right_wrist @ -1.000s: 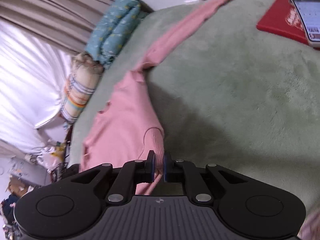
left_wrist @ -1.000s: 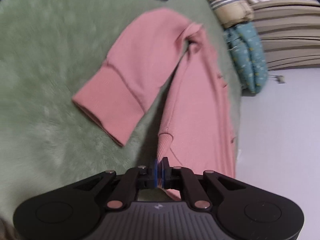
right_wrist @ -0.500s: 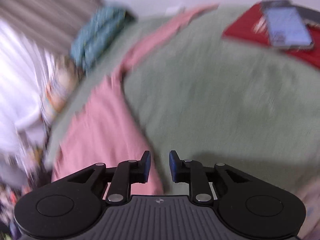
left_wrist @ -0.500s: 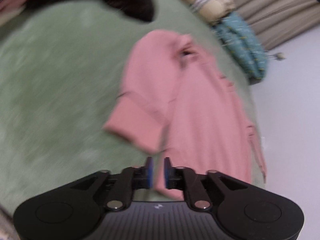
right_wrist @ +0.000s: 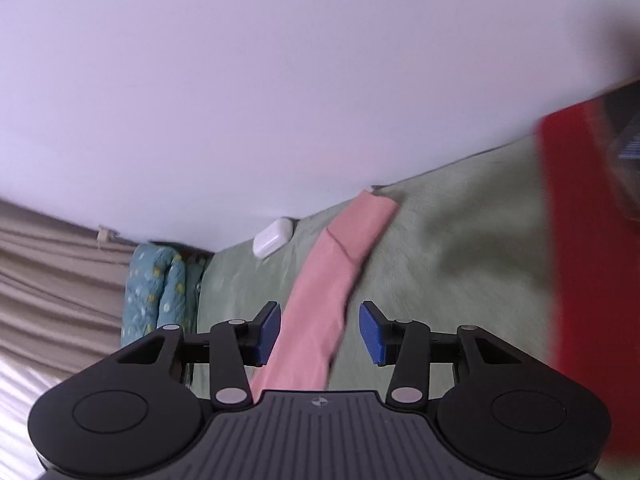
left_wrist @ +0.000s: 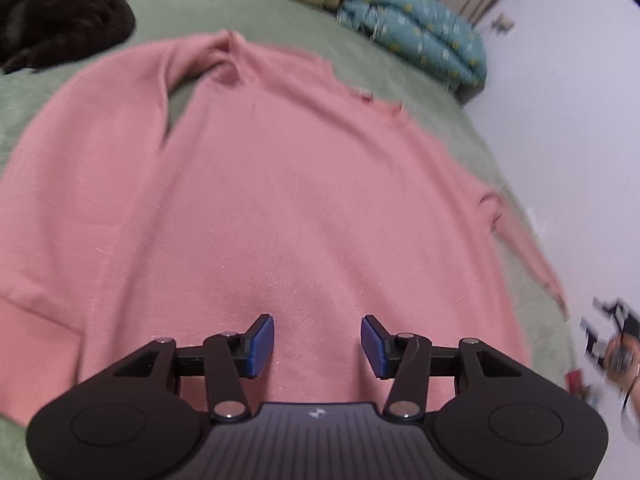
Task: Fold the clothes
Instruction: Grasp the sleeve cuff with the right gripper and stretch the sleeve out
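Pink sweater (left_wrist: 280, 184) lies flat on the bed (left_wrist: 240, 8); its sleeve (right_wrist: 324, 304) runs straight ahead between the right tool's (right_wrist: 319, 330) open jaws, left tool (left_wrist: 317, 344) open too.

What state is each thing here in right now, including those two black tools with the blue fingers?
Left gripper: open, holding nothing, over the sweater's body.
Right gripper: open, empty, the sleeve lying between its fingers.
Pink sweater: spread flat on the green blanket, unfolded.
Sleeve: stretched out straight towards the wall.
Teal quilt: folded, at the bed's edge.
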Tool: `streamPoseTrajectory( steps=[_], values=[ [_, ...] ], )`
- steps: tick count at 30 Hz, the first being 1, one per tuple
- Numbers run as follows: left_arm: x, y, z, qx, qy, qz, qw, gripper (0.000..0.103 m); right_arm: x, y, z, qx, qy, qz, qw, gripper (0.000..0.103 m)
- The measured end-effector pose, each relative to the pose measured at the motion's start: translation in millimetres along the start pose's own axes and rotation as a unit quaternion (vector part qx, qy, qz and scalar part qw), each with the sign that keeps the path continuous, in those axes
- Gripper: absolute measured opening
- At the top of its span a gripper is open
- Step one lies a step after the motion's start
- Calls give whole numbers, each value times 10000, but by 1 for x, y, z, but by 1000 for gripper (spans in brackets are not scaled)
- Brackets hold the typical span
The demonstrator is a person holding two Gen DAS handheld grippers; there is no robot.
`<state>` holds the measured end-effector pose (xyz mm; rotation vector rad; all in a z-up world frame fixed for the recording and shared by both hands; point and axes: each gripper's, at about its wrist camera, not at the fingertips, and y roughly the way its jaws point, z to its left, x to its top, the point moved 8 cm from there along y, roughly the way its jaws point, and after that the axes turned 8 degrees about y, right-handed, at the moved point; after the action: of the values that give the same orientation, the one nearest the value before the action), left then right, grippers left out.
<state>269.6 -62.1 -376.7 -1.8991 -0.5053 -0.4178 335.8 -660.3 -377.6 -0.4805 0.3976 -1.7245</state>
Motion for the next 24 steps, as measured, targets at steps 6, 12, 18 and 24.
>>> streamPoseTrajectory(
  steps=[6,12,18,24],
  values=[
    [-7,1,12,-272,53,73,9996,48,16,67,-13,-535,348,-424,9971,39],
    [-3,6,13,-320,196,158,9992,48,33,50,35,-541,-962,-1064,9882,6],
    [-2,5,19,-499,15,137,9987,48,61,15,105,-119,-1783,-1263,9758,6],
    [-1,5,16,-404,156,194,9989,48,72,15,126,-407,-2251,-1379,9637,5]
  ],
)
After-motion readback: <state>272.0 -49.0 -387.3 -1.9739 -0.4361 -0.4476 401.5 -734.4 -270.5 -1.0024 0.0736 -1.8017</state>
